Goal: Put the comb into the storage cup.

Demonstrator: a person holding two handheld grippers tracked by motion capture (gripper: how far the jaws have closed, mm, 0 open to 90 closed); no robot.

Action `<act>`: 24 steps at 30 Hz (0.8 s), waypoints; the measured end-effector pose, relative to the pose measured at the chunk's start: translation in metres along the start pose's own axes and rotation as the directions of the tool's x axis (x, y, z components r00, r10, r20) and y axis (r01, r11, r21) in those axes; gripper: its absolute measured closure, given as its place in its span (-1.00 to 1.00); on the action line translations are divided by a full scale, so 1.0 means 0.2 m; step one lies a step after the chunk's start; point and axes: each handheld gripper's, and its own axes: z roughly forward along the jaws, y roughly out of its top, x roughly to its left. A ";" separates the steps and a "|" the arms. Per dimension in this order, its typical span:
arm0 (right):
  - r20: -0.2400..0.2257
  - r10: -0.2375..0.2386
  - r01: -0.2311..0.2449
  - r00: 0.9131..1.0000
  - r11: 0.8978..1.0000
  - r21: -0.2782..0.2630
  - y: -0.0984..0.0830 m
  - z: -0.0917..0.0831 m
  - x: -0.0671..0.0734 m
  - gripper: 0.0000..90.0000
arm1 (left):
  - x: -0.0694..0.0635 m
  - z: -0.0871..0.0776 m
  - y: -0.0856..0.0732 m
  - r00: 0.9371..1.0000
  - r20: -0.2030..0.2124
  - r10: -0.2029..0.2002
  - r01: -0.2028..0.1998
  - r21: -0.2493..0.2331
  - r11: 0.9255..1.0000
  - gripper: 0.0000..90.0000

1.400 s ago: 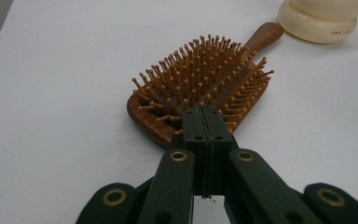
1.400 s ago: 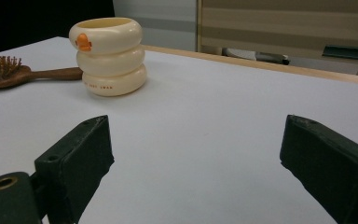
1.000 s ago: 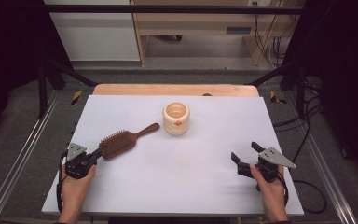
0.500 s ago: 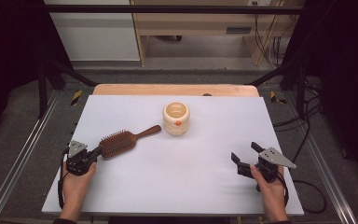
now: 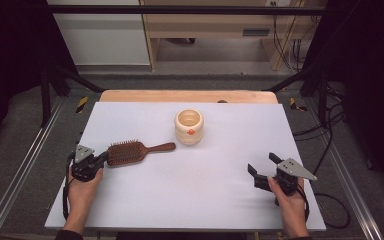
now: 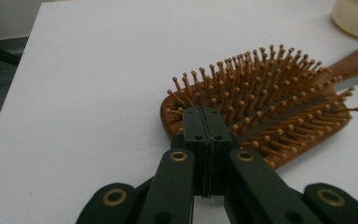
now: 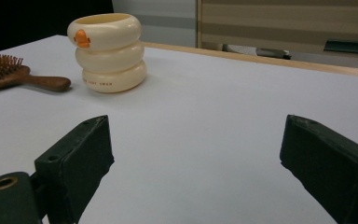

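Where the white table top (image 5: pixel 190 200) spreads out below the high view, we see a wooden paddle hairbrush (image 5: pixel 130 151) lying bristles-up toward the left side, its handle pointing right and slightly away from the person. Beyond the end of that handle, near the middle of the table's far half, stands a cream-coloured cup (image 5: pixel 189 127) shaped like three stacked rings, with a small orange mark on its side; cup and brush are close but apart.

The left gripper (image 5: pixel 98 161) rests low on the table at the rounded end of the brush head, held by the person's left hand (image 5: pixel 81 187). In the left gripper view we find its two black jaws pressed flat together with no gap between them, their tips right at the near edge of the brush head among the first bristles. We cannot tell whether they actually pinch the rim of the brush or merely lie against it.

The right gripper (image 5: pixel 263 165) sits well apart from both objects, toward the right front of the table, in the person's right hand (image 5: pixel 289 202). Its jaws are spread wide, and in the right gripper view we see only bare table between them, with the cup (image 7: pixel 106 52) and the brush handle (image 7: pixel 42 82) farther off to the left.
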 end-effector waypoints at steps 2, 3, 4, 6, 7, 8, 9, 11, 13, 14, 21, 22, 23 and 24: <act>0.001 0.002 -0.002 1.000 1.000 0.002 0.00 0.00 0.00 -0.80 | 0.01 0.02 0.01 1.000 -0.004 0.019 -0.019 0.000 1.000 1.00; 0.001 0.003 -0.003 1.000 1.000 0.002 0.00 0.00 0.00 -0.80 | 0.01 0.03 0.02 1.000 -0.005 0.023 -0.023 -0.001 1.000 1.00; 0.001 0.003 -0.003 1.000 1.000 0.002 0.00 0.00 0.00 -0.80 | 0.02 0.04 0.02 1.000 -0.004 0.023 -0.023 -0.002 1.000 1.00; 0.001 0.002 -0.002 1.000 1.000 0.003 0.00 0.00 0.00 -0.80 | 0.03 0.05 0.03 1.000 -0.002 0.018 -0.018 -0.004 1.000 1.00; 0.000 0.000 0.000 1.000 1.000 0.004 0.00 0.00 0.00 -0.80 | 0.04 0.06 0.03 1.000 -0.001 0.016 -0.016 -0.003 1.000 1.00; -0.001 0.000 0.000 1.000 1.000 0.005 0.00 0.00 0.00 -0.80 | 0.04 0.07 0.04 1.000 0.001 0.018 -0.018 -0.003 1.000 1.00; 0.000 -0.001 0.001 1.000 1.000 0.005 0.00 0.01 0.00 -0.80 | 0.05 0.08 0.04 1.000 0.004 0.017 -0.017 -0.001 1.000 1.00; -0.001 0.001 -0.001 1.000 1.000 0.006 0.00 0.01 0.00 -0.80 | 0.06 0.10 0.05 1.000 0.005 0.017 -0.017 -0.003 1.000 1.00; -0.001 -0.001 0.001 1.000 1.000 0.007 -0.01 0.01 0.00 -0.80 | 0.06 0.11 0.06 1.000 0.004 0.020 -0.020 -0.003 1.000 1.00; 0.000 -0.001 0.001 1.000 1.000 0.007 -0.01 0.01 0.00 -0.80 | 0.07 0.12 0.07 1.000 0.004 0.018 -0.018 -0.006 1.000 1.00; -0.001 0.001 -0.001 1.000 1.000 0.011 -0.01 0.01 0.00 -0.80 | 0.08 0.15 0.09 1.000 0.010 0.026 -0.026 -0.001 1.000 1.00; 0.000 0.000 0.000 1.000 1.000 0.010 -0.01 0.01 0.00 -0.80 | 0.09 0.16 0.09 1.000 0.011 0.026 -0.026 -0.001 1.000 1.00; 0.000 0.000 0.000 1.000 1.000 0.009 -0.01 0.01 0.00 -0.80 | 0.09 0.16 0.10 0.999 0.012 0.030 -0.030 0.001 1.000 1.00; 0.001 0.000 0.000 1.000 1.000 0.009 -0.01 0.01 0.00 -0.80 | 0.09 0.17 0.10 0.999 0.010 0.030 -0.030 0.002 1.000 1.00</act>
